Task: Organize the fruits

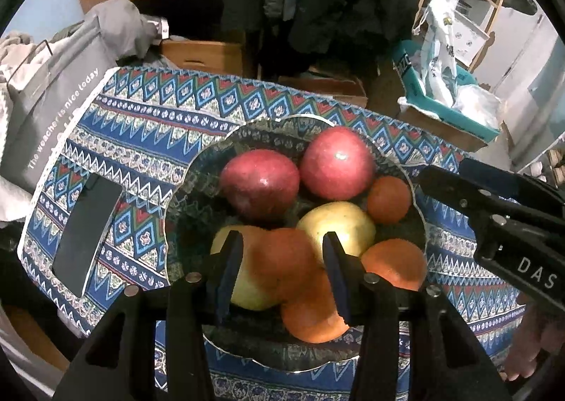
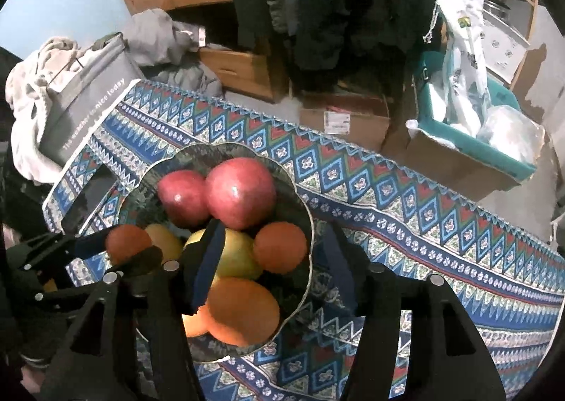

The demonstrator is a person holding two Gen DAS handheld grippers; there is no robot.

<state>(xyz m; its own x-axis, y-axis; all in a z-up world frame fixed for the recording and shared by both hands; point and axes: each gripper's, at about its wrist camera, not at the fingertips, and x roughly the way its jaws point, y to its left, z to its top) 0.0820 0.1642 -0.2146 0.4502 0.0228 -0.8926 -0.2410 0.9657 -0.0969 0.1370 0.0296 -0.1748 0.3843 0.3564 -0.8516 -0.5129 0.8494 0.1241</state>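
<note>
A dark patterned bowl (image 1: 192,171) on the blue patterned tablecloth (image 1: 148,125) holds two red apples (image 1: 259,182), two yellow apples (image 1: 339,224) and several oranges. My left gripper (image 1: 282,259) hangs over the bowl's near side, open. A small orange (image 1: 286,256) lies between its pads, resting on the other fruit. My right gripper (image 2: 273,256) is open wide over the bowl (image 2: 310,224). Its left finger stands over the yellow apple (image 2: 236,252) and its right finger outside the rim. Nothing is gripped. A large orange (image 2: 243,309) lies below it.
A black phone (image 1: 88,235) lies on the cloth left of the bowl. A grey printed bag (image 1: 46,108) and piled clothes stand at the table's left end. Cardboard boxes (image 2: 342,118) and a teal box (image 1: 441,108) with plastic bags sit on the floor beyond.
</note>
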